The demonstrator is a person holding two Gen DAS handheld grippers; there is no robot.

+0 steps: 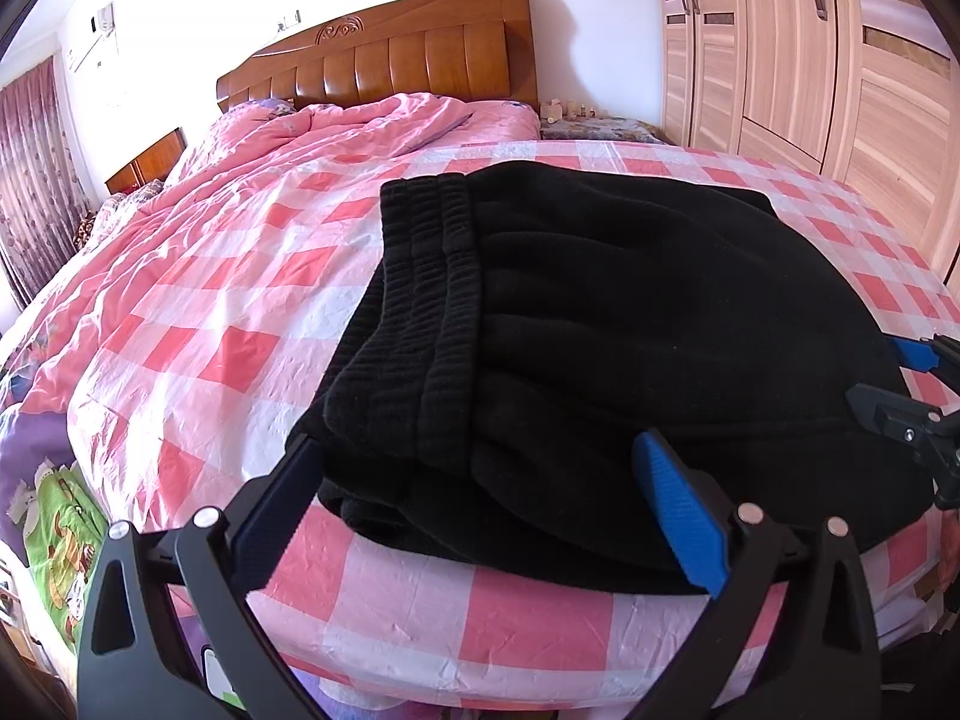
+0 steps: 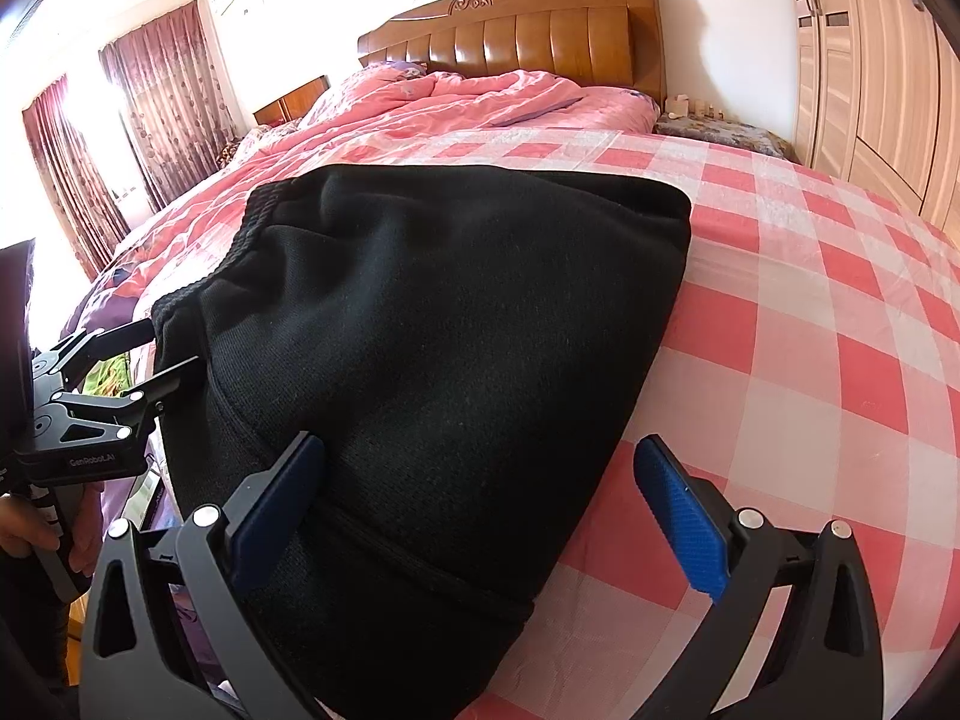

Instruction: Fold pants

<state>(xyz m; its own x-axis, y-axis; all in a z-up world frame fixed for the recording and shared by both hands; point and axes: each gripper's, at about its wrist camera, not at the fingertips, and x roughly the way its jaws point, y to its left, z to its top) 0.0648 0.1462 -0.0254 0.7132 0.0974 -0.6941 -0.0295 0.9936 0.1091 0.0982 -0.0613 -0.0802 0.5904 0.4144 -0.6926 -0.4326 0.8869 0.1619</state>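
Black pants (image 1: 600,324) lie folded into a thick stack on the pink checked bedsheet (image 1: 240,300), ribbed waistband on the left. My left gripper (image 1: 480,474) is open, its fingers straddling the stack's near left corner. My right gripper (image 2: 480,468) is open at the stack's near right end (image 2: 450,330); its left finger (image 2: 282,498) rests on the fabric and its right finger (image 2: 678,516) is over the bare sheet. Each gripper also shows in the other's view: the right one (image 1: 912,390) at the right edge, the left one (image 2: 162,354) at the left edge.
A crumpled pink quilt (image 1: 336,132) and wooden headboard (image 1: 390,60) lie at the far end of the bed. A wooden wardrobe (image 1: 810,60) stands to the right. Curtains (image 2: 156,102) hang on the left. The bed's near edge is just below the grippers.
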